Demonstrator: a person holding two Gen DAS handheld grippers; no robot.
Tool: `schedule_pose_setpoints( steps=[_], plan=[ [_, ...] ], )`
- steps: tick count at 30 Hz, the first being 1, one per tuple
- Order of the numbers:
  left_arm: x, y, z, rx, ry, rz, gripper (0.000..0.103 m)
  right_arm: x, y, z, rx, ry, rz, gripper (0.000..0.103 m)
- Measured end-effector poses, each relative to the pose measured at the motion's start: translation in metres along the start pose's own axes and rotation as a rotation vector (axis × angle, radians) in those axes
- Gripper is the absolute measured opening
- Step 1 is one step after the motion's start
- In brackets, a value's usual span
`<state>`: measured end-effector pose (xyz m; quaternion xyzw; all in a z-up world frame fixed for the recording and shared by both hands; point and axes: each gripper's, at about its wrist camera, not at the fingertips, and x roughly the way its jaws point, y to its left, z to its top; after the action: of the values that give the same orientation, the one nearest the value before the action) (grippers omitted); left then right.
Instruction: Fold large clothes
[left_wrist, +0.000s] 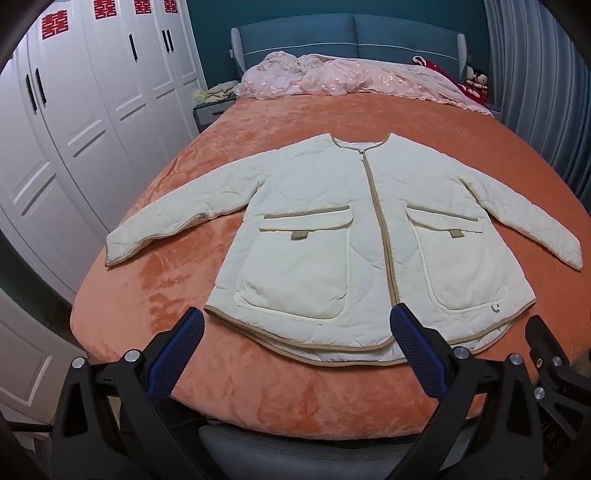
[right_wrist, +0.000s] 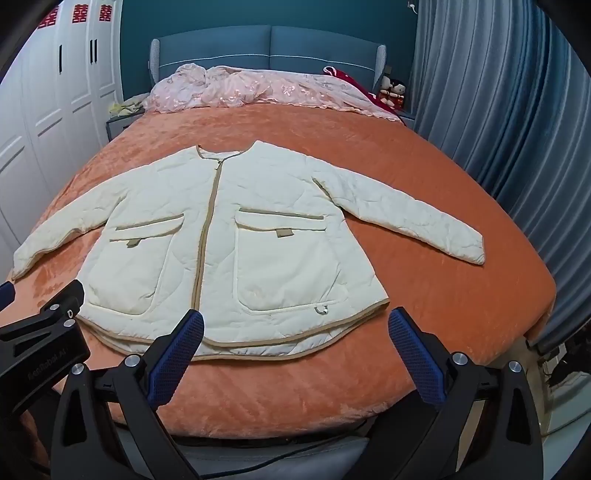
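Note:
A cream quilted jacket (left_wrist: 332, 229) with tan trim lies flat, front up and zipped, on the orange bedspread (left_wrist: 258, 376), both sleeves spread out to the sides. It also shows in the right wrist view (right_wrist: 229, 240). My left gripper (left_wrist: 295, 332) is open and empty, hovering over the left part of the hem at the bed's near edge. My right gripper (right_wrist: 295, 332) is open and empty over the right part of the hem. The right gripper's body shows at the left view's right edge (left_wrist: 546, 354).
A crumpled pink quilt (left_wrist: 351, 77) lies at the head of the bed against the blue headboard (left_wrist: 347, 37). White wardrobes (left_wrist: 74, 122) stand to the left, grey-blue curtains (right_wrist: 498, 110) to the right. A nightstand (left_wrist: 210, 110) sits at the far left.

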<state>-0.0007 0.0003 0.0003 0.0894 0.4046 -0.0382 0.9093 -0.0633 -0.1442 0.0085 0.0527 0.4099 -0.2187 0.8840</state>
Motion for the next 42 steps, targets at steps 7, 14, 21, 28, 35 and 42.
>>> schedule_pose_setpoints(
  steps=[7,14,21,28,35,42],
  plan=[
    [-0.008,-0.005,0.008,0.007,0.003,0.007,0.098,-0.004,0.000,0.006,-0.012,-0.014,-0.008,0.098],
    [-0.009,-0.002,0.016,0.009,-0.008,0.013,0.098,-0.004,-0.005,0.009,0.004,-0.021,0.000,0.098],
    [-0.009,-0.002,0.018,0.012,-0.008,0.021,0.098,-0.004,-0.003,0.009,0.002,-0.019,0.001,0.098],
    [-0.009,0.002,0.024,0.012,-0.008,0.024,0.098,-0.004,-0.002,0.009,-0.005,-0.022,-0.001,0.098],
    [-0.009,-0.001,0.019,0.011,-0.008,0.021,0.098,-0.005,-0.001,0.009,-0.005,-0.021,-0.001,0.098],
    [-0.008,0.000,0.020,0.015,-0.006,0.024,0.098,-0.004,0.000,0.007,-0.006,-0.017,0.002,0.098]
  ],
)
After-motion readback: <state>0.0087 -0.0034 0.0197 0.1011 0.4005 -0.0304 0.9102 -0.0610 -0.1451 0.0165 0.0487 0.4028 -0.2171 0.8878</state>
